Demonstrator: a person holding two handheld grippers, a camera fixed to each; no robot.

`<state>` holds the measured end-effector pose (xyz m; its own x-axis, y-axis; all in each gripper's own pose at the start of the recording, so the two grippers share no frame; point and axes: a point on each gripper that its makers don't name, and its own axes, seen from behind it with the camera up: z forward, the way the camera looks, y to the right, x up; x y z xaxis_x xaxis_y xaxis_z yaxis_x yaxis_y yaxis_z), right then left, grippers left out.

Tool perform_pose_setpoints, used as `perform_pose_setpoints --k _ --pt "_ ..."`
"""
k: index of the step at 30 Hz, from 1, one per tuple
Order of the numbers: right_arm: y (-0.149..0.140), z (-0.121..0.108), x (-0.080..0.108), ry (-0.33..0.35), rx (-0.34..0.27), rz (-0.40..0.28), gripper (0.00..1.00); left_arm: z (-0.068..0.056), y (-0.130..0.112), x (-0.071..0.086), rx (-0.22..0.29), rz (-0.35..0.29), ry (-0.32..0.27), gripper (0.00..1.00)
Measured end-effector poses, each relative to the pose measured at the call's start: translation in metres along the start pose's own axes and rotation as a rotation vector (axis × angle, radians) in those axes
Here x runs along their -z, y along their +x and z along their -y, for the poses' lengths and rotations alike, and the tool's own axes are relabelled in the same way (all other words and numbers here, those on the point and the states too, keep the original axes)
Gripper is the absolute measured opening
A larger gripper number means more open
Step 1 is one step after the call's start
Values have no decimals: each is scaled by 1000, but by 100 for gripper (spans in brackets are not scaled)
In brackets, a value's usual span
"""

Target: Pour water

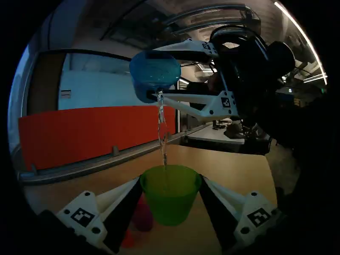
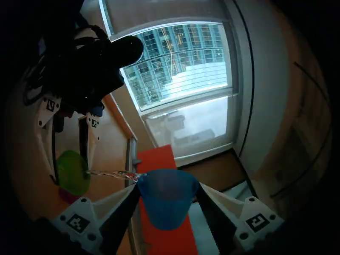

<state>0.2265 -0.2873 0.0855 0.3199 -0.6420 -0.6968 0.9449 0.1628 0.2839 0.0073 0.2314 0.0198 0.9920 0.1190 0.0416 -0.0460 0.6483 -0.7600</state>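
Right claw (image 2: 167,192) tips translucent blue cup (image 2: 165,206); water (image 1: 161,127) hits green cup (image 1: 171,199).

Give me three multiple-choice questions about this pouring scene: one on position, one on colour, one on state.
1. Where is the blue plastic cup relative to the green translucent plastic cup? A inside it; B above it; C below it.
2. Which colour is the cup in the left gripper? A pink; B blue; C green.
3. What is the blue cup's state? A tilted, pouring water; B upright; C upside down.
Answers: B, the stream falls from it into the green cup; C, both fingers press the green cup; A, water leaves its lip.
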Motion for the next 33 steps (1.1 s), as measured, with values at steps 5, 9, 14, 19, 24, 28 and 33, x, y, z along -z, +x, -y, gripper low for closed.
perform_pose_setpoints --k 5,9,14,19,24,28,33 --pt "1 -1 0 -1 20 -2 92 1 1 0 -1 -2 1 89" --pt "2 -3 0 -6 35 -3 92 2 1 0 3 -5 0 89" --pt "1 -5 0 -8 55 -1 92 4 1 -1 3 -6 4 89" --pt "3 -6 1 -11 71 -1 92 4 0 -1 2 -5 4 89" --pt "6 -6 1 -13 89 -4 92 4 0 0 2 -3 4 89" --pt "8 -8 0 -17 104 -6 92 5 1 0 0 -4 6 89" --pt "9 -10 0 -21 124 -6 92 6 3 0 4 -8 6 89"
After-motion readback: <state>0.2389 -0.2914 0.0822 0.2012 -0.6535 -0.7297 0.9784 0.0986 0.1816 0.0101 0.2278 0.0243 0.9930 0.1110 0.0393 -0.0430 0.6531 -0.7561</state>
